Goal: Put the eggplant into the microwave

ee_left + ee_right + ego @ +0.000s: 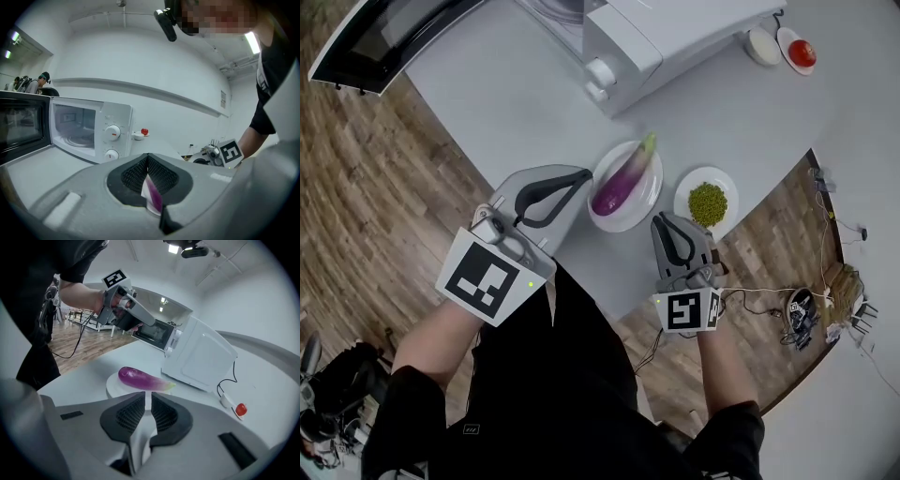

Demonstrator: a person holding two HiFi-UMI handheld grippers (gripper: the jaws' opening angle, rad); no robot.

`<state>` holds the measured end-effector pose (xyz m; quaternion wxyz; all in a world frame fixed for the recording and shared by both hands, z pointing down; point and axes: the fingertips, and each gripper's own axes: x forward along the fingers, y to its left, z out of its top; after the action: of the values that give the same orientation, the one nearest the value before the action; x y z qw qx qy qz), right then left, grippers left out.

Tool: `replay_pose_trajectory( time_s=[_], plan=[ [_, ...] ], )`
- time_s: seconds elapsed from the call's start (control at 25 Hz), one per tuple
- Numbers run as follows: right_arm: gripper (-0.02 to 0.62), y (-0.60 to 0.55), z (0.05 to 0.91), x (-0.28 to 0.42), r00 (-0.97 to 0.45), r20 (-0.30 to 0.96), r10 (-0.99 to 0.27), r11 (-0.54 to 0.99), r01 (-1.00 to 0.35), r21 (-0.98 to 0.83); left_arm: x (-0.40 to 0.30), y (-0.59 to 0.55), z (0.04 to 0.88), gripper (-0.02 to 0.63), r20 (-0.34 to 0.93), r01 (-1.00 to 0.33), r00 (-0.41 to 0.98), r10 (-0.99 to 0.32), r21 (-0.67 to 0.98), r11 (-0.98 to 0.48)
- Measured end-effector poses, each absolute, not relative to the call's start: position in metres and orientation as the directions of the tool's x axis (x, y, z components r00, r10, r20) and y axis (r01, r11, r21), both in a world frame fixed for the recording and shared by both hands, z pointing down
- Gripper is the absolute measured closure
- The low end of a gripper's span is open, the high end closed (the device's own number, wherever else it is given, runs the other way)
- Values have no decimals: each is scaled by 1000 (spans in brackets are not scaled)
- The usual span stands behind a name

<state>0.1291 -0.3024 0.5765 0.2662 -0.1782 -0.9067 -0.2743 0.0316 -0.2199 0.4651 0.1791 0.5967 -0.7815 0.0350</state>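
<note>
Head view: glossy purple eggplant with a pale green stem end lies lengthwise on a round white plate, centre of frame, on the pale grey counter. The boxy white microwave sits at the top of the frame, well apart from the plate, with its dark-windowed door swung open toward the upper left. A second white plate of green peas is just right of the eggplant's plate. A red tomato is at the far upper right.

Left gripper: its tips are just left of the plate rim, short of the eggplant. In its own view the left gripper has its tips pressed together and grips nothing. A sliver of purple and white shows through the slot below them.

Right gripper: its tips are at the lower right of the eggplant's plate, near the gap between the two plates. In its own view the right gripper has its jaws parted by a narrow slit with nothing between the pads. The eggplant lies just above and slightly left of that slit, untouched, with the microwave behind it.
</note>
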Motion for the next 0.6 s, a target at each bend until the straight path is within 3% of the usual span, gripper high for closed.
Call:
replay_pose_trajectory(
  time_s=[0.12, 0.6],
  plan=[
    [520, -305, 589, 131, -772, 610, 178, 748, 509, 426, 32, -215, 470, 598, 323, -938, -239, -916, 165, 303],
    [488, -300, 614, 137, -740, 650, 171, 537, 623, 568, 33, -203, 482, 598, 362, -928, -263, -894, 158, 338]
  ],
)
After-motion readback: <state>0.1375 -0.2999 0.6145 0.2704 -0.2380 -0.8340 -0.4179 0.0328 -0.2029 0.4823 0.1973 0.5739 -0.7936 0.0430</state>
